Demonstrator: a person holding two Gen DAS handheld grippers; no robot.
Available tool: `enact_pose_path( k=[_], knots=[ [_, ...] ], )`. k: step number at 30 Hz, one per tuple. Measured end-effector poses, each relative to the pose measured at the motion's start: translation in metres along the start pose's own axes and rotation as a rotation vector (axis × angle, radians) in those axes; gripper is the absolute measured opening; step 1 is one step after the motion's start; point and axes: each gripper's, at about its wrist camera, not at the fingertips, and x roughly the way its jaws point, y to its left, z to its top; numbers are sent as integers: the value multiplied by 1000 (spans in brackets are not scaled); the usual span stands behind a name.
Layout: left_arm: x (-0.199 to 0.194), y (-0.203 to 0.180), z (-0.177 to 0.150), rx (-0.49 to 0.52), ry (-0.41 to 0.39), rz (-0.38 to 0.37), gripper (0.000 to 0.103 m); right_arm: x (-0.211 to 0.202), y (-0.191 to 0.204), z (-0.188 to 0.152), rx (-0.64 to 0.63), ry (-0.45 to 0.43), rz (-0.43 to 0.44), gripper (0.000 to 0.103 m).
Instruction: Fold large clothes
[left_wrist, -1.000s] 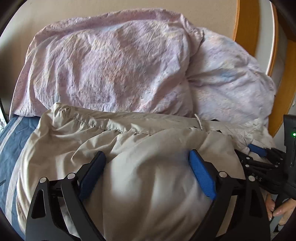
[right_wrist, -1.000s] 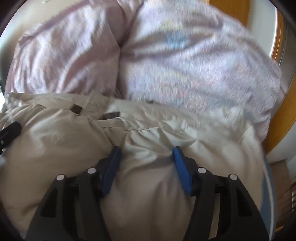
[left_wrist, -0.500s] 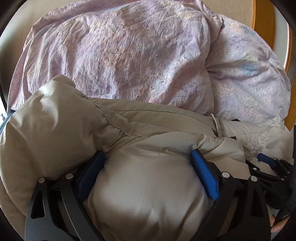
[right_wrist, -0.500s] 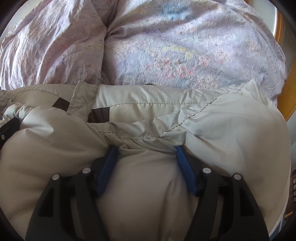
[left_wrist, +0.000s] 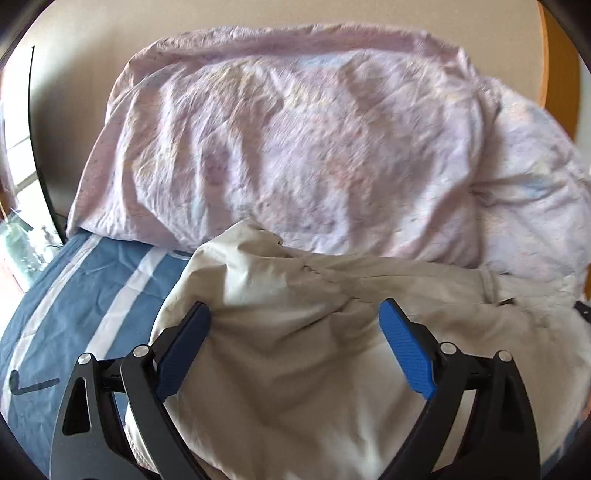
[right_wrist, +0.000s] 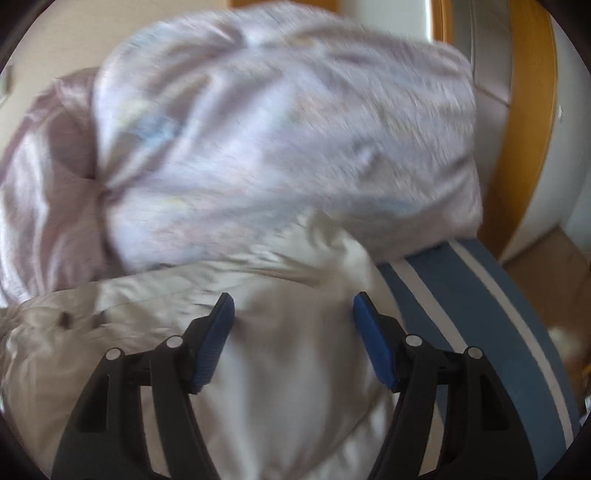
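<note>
1. Left wrist view: the left tongs stand wide apart with a thick bulge of the beige jacket filling the gap; the left blue pad presses into the cloth, and the right pad lies against it, so the tongs appear closed on the bundle.
2. The jacket lies bunched on the bed, its upper edge touching the pink pillow behind it.
3. To the left of the jacket, the blue sheet with white stripes lies bare.
4. A second, paler pillow sits at the right, touching the first one.
5. Behind the pillows rises a beige wall, with a strip of wooden frame at the far right.
6. Right wrist view: the picture is blurred. The right tongs stand moderately wide, with a fold of the jacket swelling between the blue pads; both pads touch the cloth and seem to hold it.
7. Here the jacket lies at the lower left, its top edge against the pale pillow.
8. The striped sheet shows to the right of the jacket.
9. A wooden frame curves along the right side.
</note>
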Motion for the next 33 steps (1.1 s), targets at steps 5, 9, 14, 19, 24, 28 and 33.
enact_pose_path(
  k=[5, 9, 14, 19, 24, 28, 33],
  knots=[
    [23, -1, -11, 37, 28, 106, 94, 48, -2, -13, -22, 103, -77, 68],
    [36, 3, -9, 5, 45, 118, 95, 62, -5, -20, -7, 116, -84, 72],
    [47, 9, -10, -35, 72, 110, 99, 69, -3, -28, -12, 112, -90, 73],
    [48, 12, -10, -44, 79, 114, 99, 69, -4, -31, -19, 117, -100, 73],
    [8, 20, -10, -59, 26, 70, 97, 6, -6, -35, 34, 40, 35, 68],
    [-33, -11, -17, -43, -26, -46, 97, -37, 36, -40, -56, -30, 146, 68],
    [-19, -49, -26, 60, 18, 19, 97, -5, 75, -60, -160, 77, 25, 68]
  ],
)
